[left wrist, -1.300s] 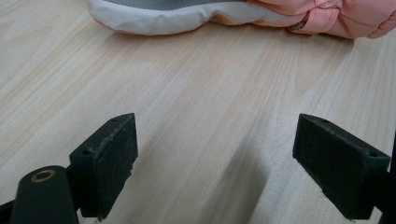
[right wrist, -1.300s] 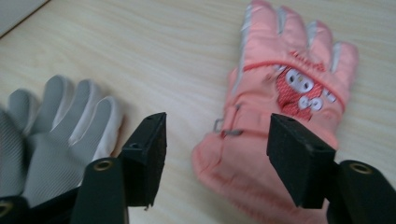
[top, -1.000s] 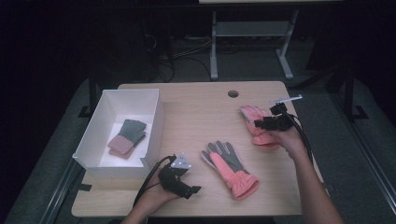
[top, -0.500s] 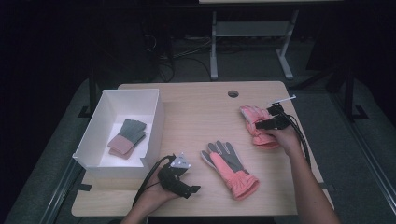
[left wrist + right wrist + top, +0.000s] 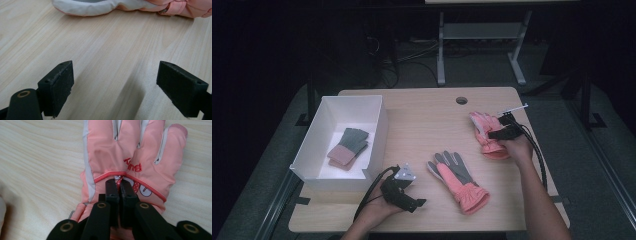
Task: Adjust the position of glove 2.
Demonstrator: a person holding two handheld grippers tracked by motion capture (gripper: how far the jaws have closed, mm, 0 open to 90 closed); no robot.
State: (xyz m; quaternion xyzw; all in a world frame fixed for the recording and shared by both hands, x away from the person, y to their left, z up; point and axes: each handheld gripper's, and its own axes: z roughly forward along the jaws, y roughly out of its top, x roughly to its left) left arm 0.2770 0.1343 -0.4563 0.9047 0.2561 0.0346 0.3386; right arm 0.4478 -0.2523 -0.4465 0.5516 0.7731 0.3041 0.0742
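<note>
A pink glove [image 5: 483, 131] lies back up at the table's right side, its fingers pointing away in the right gripper view [image 5: 130, 147]. My right gripper [image 5: 492, 134] [image 5: 119, 183] has just been closing and is shut on a pinch of the glove's fabric near the cuff. A second glove [image 5: 457, 179], grey palm up with a salmon cuff, lies at the front middle; its pale edge [image 5: 100, 6] runs along the top of the left gripper view. My left gripper [image 5: 417, 203] [image 5: 117, 67] rests on the wood beside it, open, with nothing between its fingers.
A white box [image 5: 382, 131] stands at the left and holds a folded grey-and-pink pair [image 5: 348, 146]. The wooden table [image 5: 427, 120] has a round cable hole [image 5: 461, 100] near its far edge. Cables trail from both grippers.
My right gripper came down onto the pink glove and its jaws closed on the fabric. The left gripper and the other glove stayed put.
</note>
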